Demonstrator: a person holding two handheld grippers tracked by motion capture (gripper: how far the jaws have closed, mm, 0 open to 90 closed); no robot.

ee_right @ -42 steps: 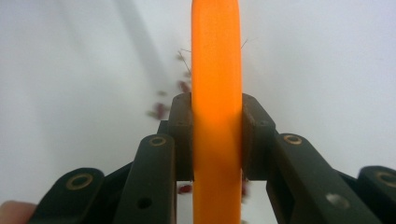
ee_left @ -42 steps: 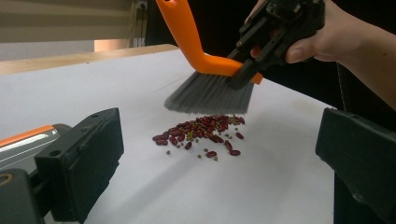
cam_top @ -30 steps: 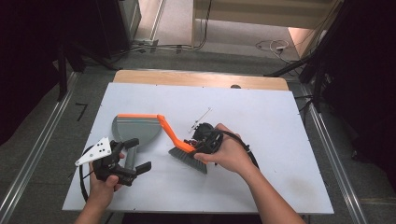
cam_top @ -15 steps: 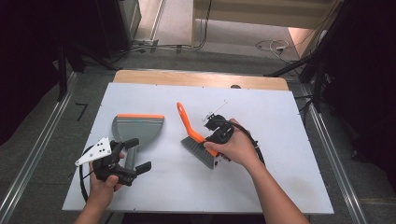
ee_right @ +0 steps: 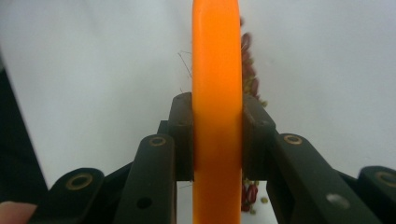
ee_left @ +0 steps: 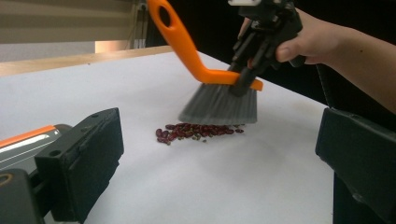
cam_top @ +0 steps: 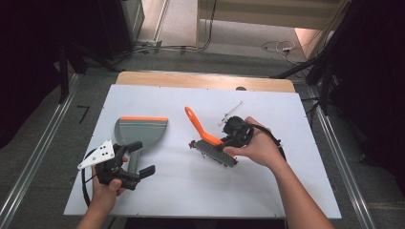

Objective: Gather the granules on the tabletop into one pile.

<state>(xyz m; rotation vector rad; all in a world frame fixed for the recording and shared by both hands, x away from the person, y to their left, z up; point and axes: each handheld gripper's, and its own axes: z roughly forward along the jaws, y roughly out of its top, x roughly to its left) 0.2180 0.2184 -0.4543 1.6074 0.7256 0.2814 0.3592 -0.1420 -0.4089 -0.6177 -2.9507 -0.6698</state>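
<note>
Two grippers: your right gripper point(cam_top: 228, 139) reaches in from the right, jaws clamped on one orange-handled brush point(cam_top: 210, 141) standing on the white table point(cam_top: 286, 124), bristles just behind one small pile of red beans point(ee_left: 194, 132). Your left gripper point(cam_top: 136, 162) rests low at the front left, jaws apart and empty, beside one grey dustpan point(cam_top: 141, 131).

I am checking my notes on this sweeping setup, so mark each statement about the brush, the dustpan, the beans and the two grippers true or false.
1. The right gripper is shut on the brush handle. True.
2. The beans lie in the dustpan. False: they lie on the white table, by the bristles.
3. The left gripper is open. True.
4. The brush handle is grey. False: it is orange.
5. The dustpan's edge strip is orange. True.
</note>
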